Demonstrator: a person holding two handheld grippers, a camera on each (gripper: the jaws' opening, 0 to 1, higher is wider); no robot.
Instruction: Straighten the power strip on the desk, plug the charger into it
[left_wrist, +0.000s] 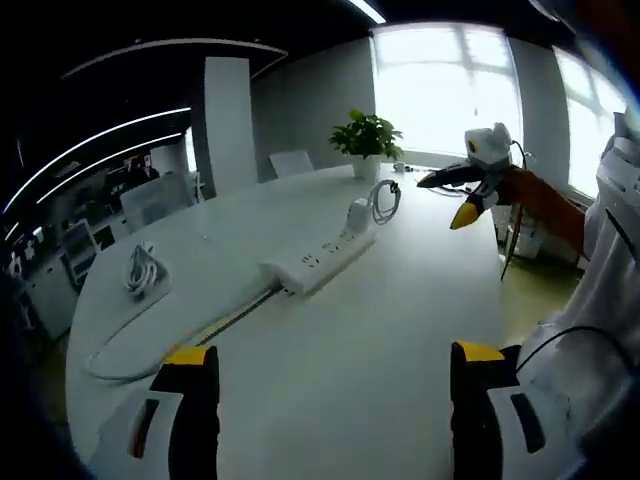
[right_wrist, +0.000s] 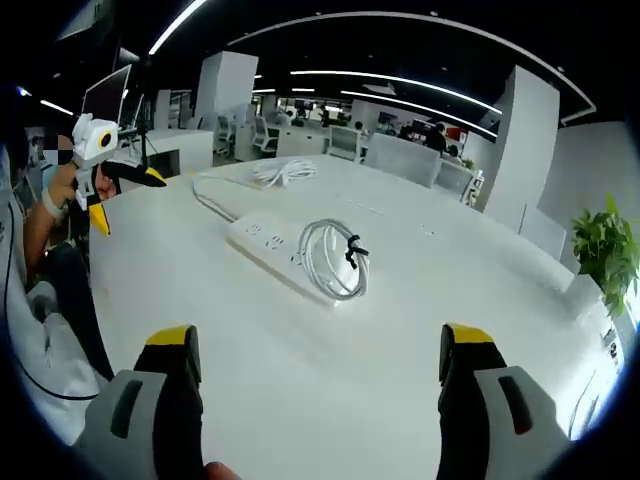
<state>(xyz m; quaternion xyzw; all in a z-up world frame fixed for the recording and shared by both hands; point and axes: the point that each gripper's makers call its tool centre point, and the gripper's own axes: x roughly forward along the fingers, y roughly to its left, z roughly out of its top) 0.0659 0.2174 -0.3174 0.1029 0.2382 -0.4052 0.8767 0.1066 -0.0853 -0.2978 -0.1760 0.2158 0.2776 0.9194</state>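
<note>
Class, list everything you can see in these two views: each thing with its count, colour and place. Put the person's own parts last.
power strip: one, white, mid-desk
charger: one, white, with coiled cable, at the strip's end
strip's bundled cord: one, white, desk edge
potted plant: one, green, far end of desk
desk: one, white
chairs: pale, beyond the desk
left gripper: yellow-tipped jaws apart, empty
right gripper: likewise
</note>
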